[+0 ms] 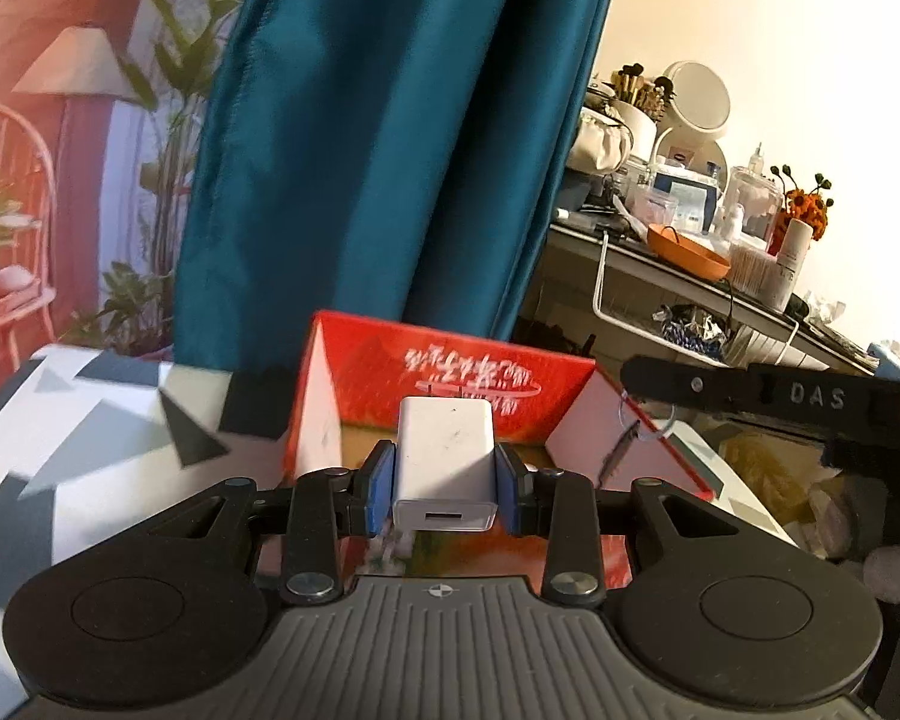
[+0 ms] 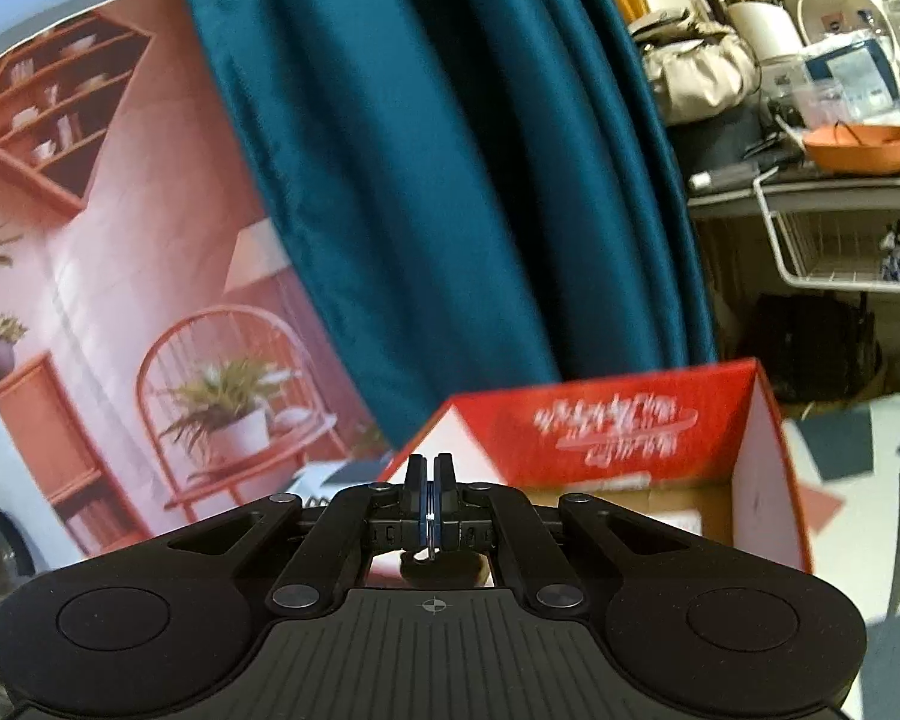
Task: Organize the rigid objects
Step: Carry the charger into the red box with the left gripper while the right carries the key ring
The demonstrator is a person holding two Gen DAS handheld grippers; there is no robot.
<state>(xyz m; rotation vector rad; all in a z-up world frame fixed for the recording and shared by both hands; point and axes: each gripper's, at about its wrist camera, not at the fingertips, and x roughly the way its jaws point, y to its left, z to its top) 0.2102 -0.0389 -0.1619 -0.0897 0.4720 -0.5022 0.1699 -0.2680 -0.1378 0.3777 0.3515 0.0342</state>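
1. Between the blue pads of the left claw [image 1: 445, 483], a white USB charger [image 1: 444, 459] is clamped, port end facing back toward the camera; grip looks square.
2. Just ahead of and below that claw: open red box [image 1: 450, 372] on the patterned table [image 1: 90, 420]. Likely drop spot, judging by the task.
3. Right claw [image 2: 431, 501] is pinched fully together on a thin metal key ring [image 2: 431, 531], with a dark fob hanging under it; the left view shows a key [image 1: 618, 450] dangling at the box's right wall.
4. To do it well: carry the charger over the box opening, lower it inside, then release.
5. Keep the right claw off to the side so the key doesn't snag the wall.
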